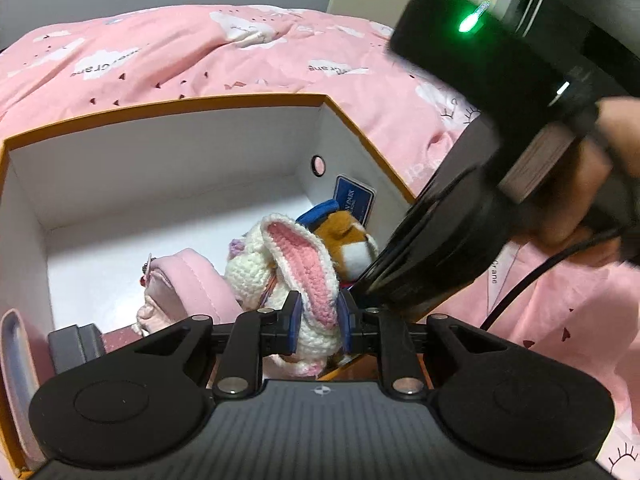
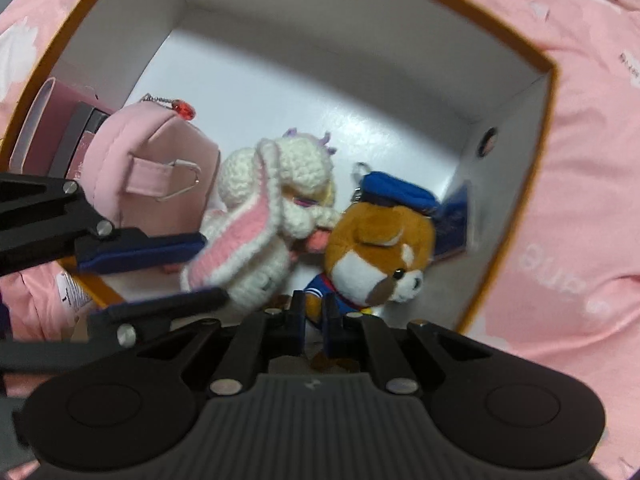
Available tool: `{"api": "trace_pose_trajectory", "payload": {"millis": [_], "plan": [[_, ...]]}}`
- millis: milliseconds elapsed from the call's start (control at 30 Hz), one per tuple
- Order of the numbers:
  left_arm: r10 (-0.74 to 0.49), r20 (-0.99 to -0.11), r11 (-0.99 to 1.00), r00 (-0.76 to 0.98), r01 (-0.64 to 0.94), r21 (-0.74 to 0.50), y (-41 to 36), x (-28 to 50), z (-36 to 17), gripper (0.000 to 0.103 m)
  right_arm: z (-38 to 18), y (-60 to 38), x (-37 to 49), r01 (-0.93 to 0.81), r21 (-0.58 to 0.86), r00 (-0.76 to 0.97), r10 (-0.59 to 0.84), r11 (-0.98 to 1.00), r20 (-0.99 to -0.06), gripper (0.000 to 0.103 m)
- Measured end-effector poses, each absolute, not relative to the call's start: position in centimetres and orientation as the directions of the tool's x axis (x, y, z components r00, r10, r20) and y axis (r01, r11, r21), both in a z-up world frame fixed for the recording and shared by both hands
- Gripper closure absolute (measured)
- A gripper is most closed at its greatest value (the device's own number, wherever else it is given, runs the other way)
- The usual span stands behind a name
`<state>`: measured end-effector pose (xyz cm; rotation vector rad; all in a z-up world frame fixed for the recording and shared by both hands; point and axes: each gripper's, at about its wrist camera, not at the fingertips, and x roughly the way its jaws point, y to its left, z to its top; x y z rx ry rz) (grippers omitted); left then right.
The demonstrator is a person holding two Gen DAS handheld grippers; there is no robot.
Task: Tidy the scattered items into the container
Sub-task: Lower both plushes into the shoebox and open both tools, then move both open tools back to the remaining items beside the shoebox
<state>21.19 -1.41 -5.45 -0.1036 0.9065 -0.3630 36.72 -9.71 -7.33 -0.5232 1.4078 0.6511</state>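
Left tongs (image 1: pixel 318 322) grip the crocheted bunny (image 1: pixel 280 268) by its pink-lined ear, the two blue pads pressed against either side of it. Right tongs (image 2: pixel 314 316) are closed to a narrow gap on the lower body of the plush dog (image 2: pixel 376 256), at its blue outfit; the pads touch the fabric. Both toys sit low inside the box (image 1: pixel 160 104), side by side, the bunny's face against the dog's head.

The box is white inside with an orange rim and rests on a bed covered by a pink quilt (image 1: pixel 180 48). The dog wears a blue cap (image 2: pixel 394 192). A pink mini backpack (image 2: pixel 148 168) lies in the box just beside the bunny, with a red bead on its chain. A blue card (image 1: pixel 354 200) leans against the box wall behind the dog. Pink and grey flat items (image 2: pixel 60 128) stand at the box wall beside the backpack; what they are cannot be told.
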Motion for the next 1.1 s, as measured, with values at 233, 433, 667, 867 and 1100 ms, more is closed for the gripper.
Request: {"api": "trace_pose_trajectory", "payload": {"millis": [233,433,667,867,1100], "plan": [[-0.39,-0.74,0.918,0.548,0.296,-0.265,-1.9,21.2,-5.7,0.082,-4.5,-11.1,36.0,-0.668,0.037,0.095,0.135,0.743,-0.986,0.089],[-0.372,-0.752,0.927,0.544,0.255,-0.274,-1.3,21.2,-5.2,0.082,-0.6,-11.8,36.3,-0.6,0.15,0.147,0.293,0.786,-0.945,0.068],[-0.356,-0.732,0.934,0.581,0.243,-0.262,0.3,19.5,-3.6,0.068,-1.1,-12.1,35.8,-0.577,0.211,0.166,0.366,0.789,-0.916,0.066],[-0.296,-0.722,0.954,0.625,0.223,-0.199,1.6,16.4,-1.5,0.068,-1.5,-14.0,34.0,-0.533,0.258,0.196,0.415,0.806,-0.888,0.065],[-0.274,-0.743,0.962,0.61,0.188,-0.2,5.3,12.3,0.4,0.068,1.6,-16.4,29.3,-0.576,0.269,0.307,0.51,0.772,-0.804,0.065]]}}
